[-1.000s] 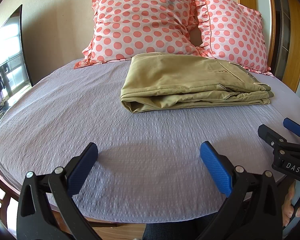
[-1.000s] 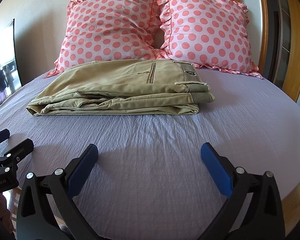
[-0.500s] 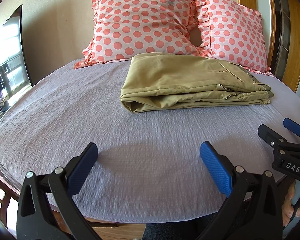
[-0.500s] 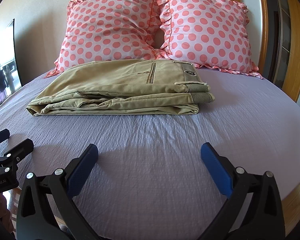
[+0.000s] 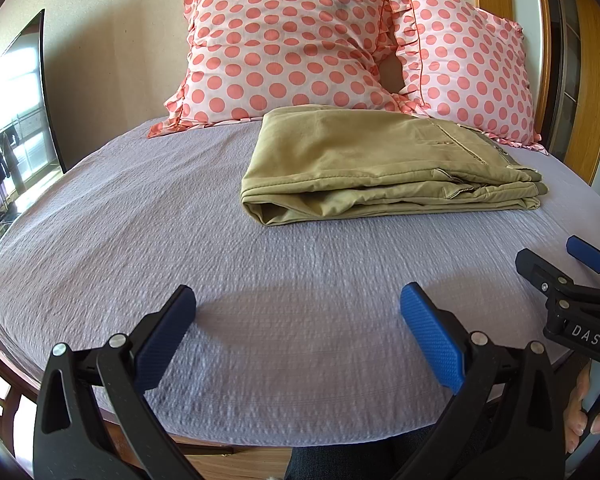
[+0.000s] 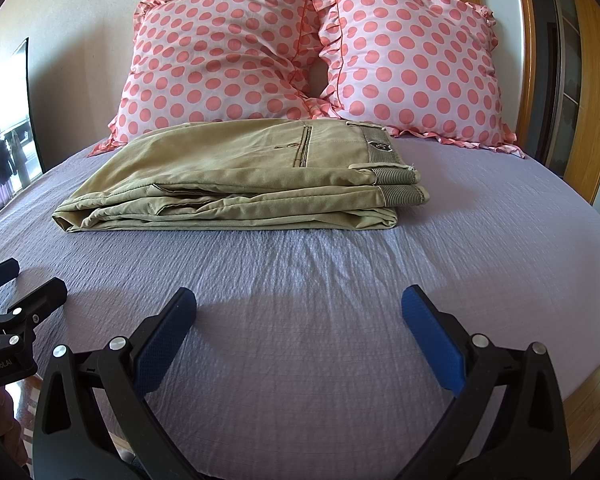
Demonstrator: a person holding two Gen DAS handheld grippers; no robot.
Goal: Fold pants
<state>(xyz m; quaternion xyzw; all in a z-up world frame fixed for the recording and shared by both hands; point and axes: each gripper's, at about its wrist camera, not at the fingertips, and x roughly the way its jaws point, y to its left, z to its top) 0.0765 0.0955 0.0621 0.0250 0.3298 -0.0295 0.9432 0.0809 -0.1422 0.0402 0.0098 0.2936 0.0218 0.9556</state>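
Khaki pants (image 5: 380,164) lie folded in a flat stack on the lavender bedsheet (image 5: 180,240), in front of the pillows. In the right wrist view the pants (image 6: 240,184) show their striped waistband at the right end. My left gripper (image 5: 296,312) is open and empty, hovering over the sheet near the bed's front edge, well short of the pants. My right gripper (image 6: 298,314) is open and empty, at the same distance from them. Each gripper shows at the edge of the other's view: the right one (image 5: 572,280), the left one (image 6: 16,300).
Two pink polka-dot pillows (image 6: 228,60) (image 6: 416,68) lean against the wall behind the pants. A wooden bed frame (image 6: 588,384) rims the mattress. A dark framed panel (image 5: 28,92) stands at the left; a wooden door frame (image 5: 588,80) is at the right.
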